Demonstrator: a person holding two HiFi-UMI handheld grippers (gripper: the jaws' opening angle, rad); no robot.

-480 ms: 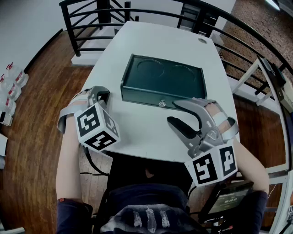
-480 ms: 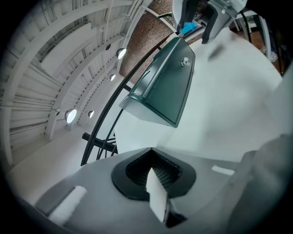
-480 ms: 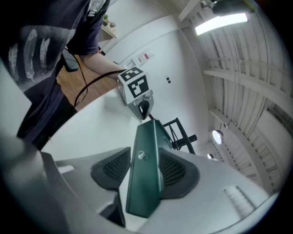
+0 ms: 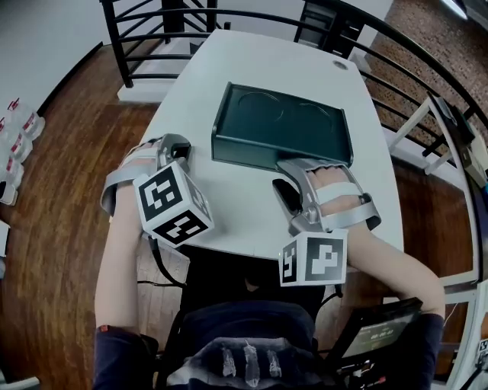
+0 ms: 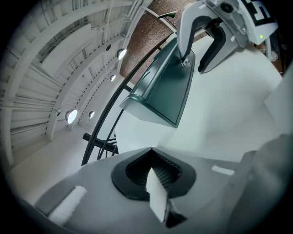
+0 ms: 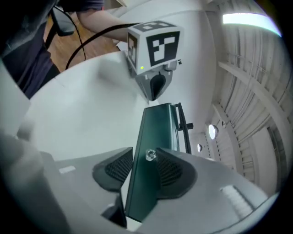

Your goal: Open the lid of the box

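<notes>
A dark green box (image 4: 282, 126) lies with its lid down on the white table (image 4: 252, 61); two round dents mark the lid. My right gripper (image 4: 293, 177) is at the middle of the box's front edge. In the right gripper view its jaws stand wide to either side of the front wall (image 6: 137, 192), by the small clear knob (image 6: 150, 155), one pad on the lid side and one on the table side. The pads do not visibly press. My left gripper (image 4: 174, 145) hovers over the table's left edge, shut and empty, apart from the box (image 5: 169, 87).
A black metal railing (image 4: 152, 23) curves around the table's far side and right. Wooden floor (image 4: 61, 152) lies to the left. The person's lap and a dark device (image 4: 381, 335) sit at the near edge.
My right gripper has moved forward and left from the bare table up to the box's front edge, turning so that its jaws straddle the front wall. The left gripper barely shifted.
</notes>
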